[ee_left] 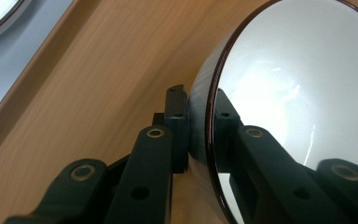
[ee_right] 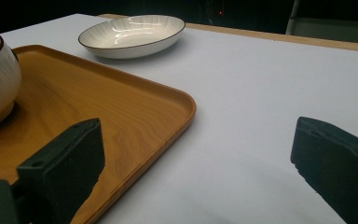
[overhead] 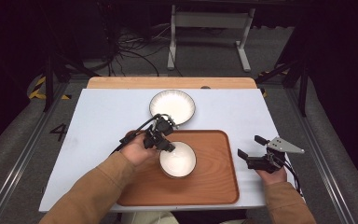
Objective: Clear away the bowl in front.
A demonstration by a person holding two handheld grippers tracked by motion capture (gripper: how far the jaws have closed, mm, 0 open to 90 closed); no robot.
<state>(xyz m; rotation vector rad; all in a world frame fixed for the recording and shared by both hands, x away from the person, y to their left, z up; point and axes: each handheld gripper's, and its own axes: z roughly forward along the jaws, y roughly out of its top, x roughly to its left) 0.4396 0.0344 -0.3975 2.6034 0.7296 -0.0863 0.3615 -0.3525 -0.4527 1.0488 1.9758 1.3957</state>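
From my remote station I am watching the left gripper (overhead: 166, 146) clamping the rim of a small round white ceramic bowl with a dark edge (overhead: 178, 159), one black jaw pressing the ribbed outer wall and the other sitting inside against the glossy interior, as the left gripper view is showing up close. The bowl is sitting on the rectangular orange-brown wooden tray with rounded corners (overhead: 214, 186), toward its left-centre, and the tray is lying at the near edge of the white tabletop (overhead: 102, 116). A wider, shallow white ceramic dish with a dark rim (overhead: 172, 106) is resting on the bare tabletop just beyond the tray's far edge, apart from the bowl. Off to the right of the tray, the right gripper (overhead: 251, 147) is hovering over the white surface with its jaws spread wide and nothing between them, its left jaw overlapping the tray's edge in the right gripper view.
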